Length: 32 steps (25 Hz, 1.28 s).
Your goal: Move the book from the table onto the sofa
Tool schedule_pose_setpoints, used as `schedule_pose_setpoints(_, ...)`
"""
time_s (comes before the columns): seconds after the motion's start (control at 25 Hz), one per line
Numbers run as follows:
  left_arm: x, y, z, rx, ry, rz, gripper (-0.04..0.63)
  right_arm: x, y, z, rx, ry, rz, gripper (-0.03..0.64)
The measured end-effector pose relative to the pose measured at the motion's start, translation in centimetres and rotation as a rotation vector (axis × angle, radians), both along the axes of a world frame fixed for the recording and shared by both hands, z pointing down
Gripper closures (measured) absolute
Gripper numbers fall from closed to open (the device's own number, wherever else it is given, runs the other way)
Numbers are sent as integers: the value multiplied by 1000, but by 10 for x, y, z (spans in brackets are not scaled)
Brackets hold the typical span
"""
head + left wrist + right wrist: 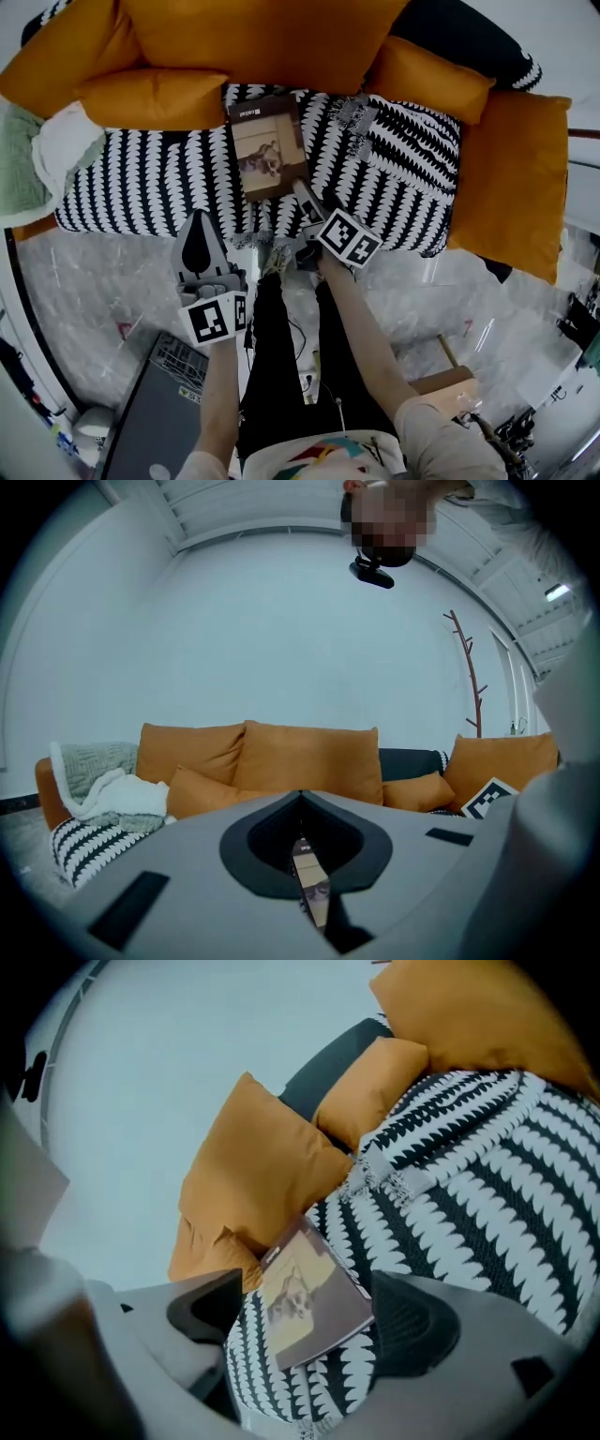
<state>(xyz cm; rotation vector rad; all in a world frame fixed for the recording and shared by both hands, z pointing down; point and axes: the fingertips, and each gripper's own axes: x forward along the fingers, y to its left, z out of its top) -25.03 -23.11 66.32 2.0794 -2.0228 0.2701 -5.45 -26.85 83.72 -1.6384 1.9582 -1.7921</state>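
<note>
Recording book [270, 148] flat on black-and-white throw [403, 178] of sofa [511, 169], just before orange cushions [150, 98]. Finding jaws of right gripper [309, 1324] wide apart, flanking book's near edge, pads off it. Finding jaws of left gripper [302, 855] together, empty, short of sofa over marble floor [84, 281].
</note>
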Motion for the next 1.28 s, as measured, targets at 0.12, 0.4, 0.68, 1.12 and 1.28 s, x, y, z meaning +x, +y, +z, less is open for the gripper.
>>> schedule_pose_setpoints(0.12,2,-13,-24,44,-2,-8,594,3,-18,-39,86,19,-35,202)
schedule_pose_setpoints(0.4,11,-30,-132,141,1,-33,594,37,-36,-163,239,87,14,202)
schedule_pose_setpoints(0.68,29,-47,-261,287,29,-18,594,42,-46,-316,425,122,-25,202)
schedule_pose_setpoints(1.12,74,-26,-401,471,34,54,594,51,-22,-510,727,53,-149,204)
schedule_pose_setpoints(1.28,81,-15,-418,501,31,69,594,52,-8,-551,814,54,-197,204)
